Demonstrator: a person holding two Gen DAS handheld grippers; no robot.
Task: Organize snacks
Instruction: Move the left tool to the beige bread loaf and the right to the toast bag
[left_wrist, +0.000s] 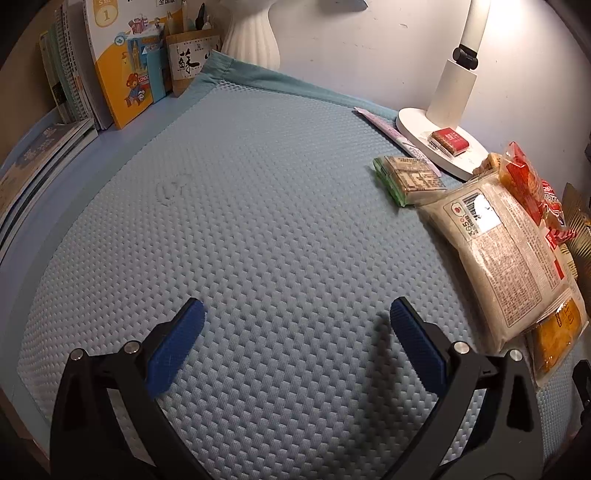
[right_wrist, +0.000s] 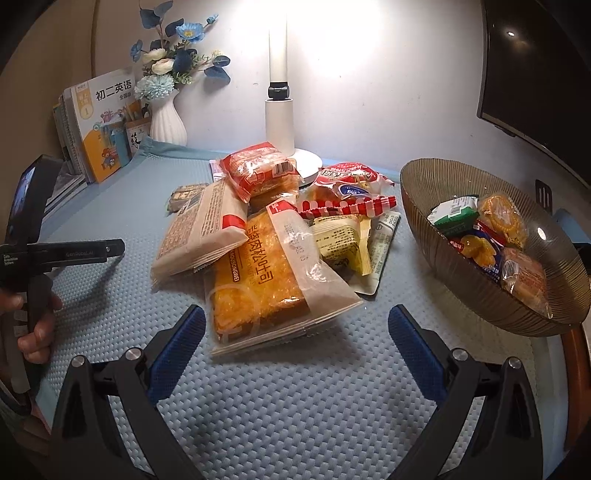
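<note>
A heap of wrapped snacks lies on the blue mat (right_wrist: 295, 387) in the right wrist view. Nearest is a pork floss toast pack (right_wrist: 266, 280), with a pale bread pack (right_wrist: 201, 229) to its left and a red pack (right_wrist: 258, 170) behind. My right gripper (right_wrist: 297, 332) is open just in front of the toast pack, touching nothing. A ribbed glass bowl (right_wrist: 443, 266) at the right holds several small snacks (right_wrist: 491, 240). In the left wrist view my left gripper (left_wrist: 297, 328) is open over bare mat (left_wrist: 258, 206), left of the pale bread pack (left_wrist: 506, 251) and a green packet (left_wrist: 402, 177).
A white desk lamp (right_wrist: 279, 110) stands behind the heap, its base (left_wrist: 439, 147) holding a small red packet (left_wrist: 450, 140). Books (right_wrist: 99, 125), a pen holder (left_wrist: 188, 59) and a white vase of flowers (right_wrist: 168, 118) line the back left. A dark monitor (right_wrist: 535, 74) is at the upper right.
</note>
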